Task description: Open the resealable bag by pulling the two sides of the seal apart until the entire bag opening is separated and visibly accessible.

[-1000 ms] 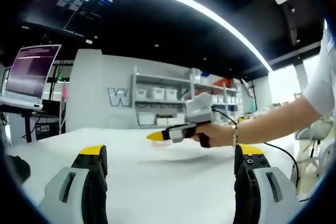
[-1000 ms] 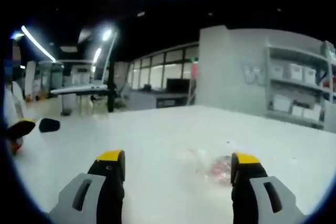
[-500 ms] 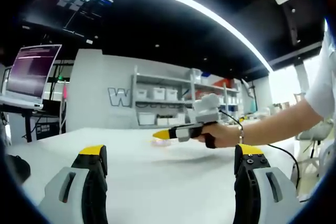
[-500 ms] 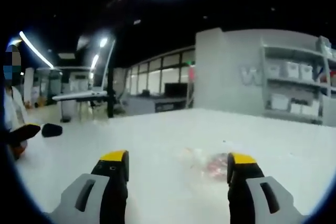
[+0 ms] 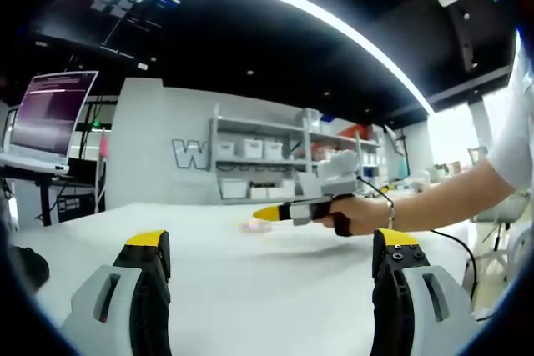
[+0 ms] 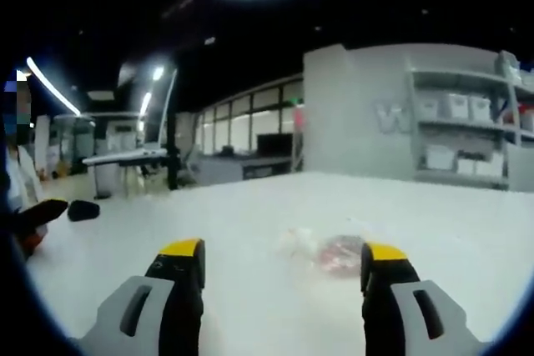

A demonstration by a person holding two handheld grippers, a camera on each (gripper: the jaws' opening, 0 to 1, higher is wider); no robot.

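A clear resealable bag (image 6: 331,253) with something red inside lies flat on the white table (image 6: 250,214), just ahead of my right gripper (image 6: 282,253) and toward its right jaw. The jaws stand wide apart, open, with nothing between them. In the left gripper view the same bag (image 5: 251,225) is a small pale patch far across the table. A person's hand holds the right gripper (image 5: 269,214) just beyond and above it, yellow tips pointing left. My left gripper (image 5: 272,243) is open and well short of the bag.
A laptop screen (image 5: 54,112) stands at the left on a side desk. Shelves with white bins (image 5: 259,152) line the back wall. A small black object (image 6: 81,209) lies on the table's left part. A cable (image 5: 442,239) trails from the hand.
In the left gripper view the right gripper has slid to the right, uncovering the bag. The right gripper view has turned a little, bringing the bag nearer its middle. The left gripper has stayed put.
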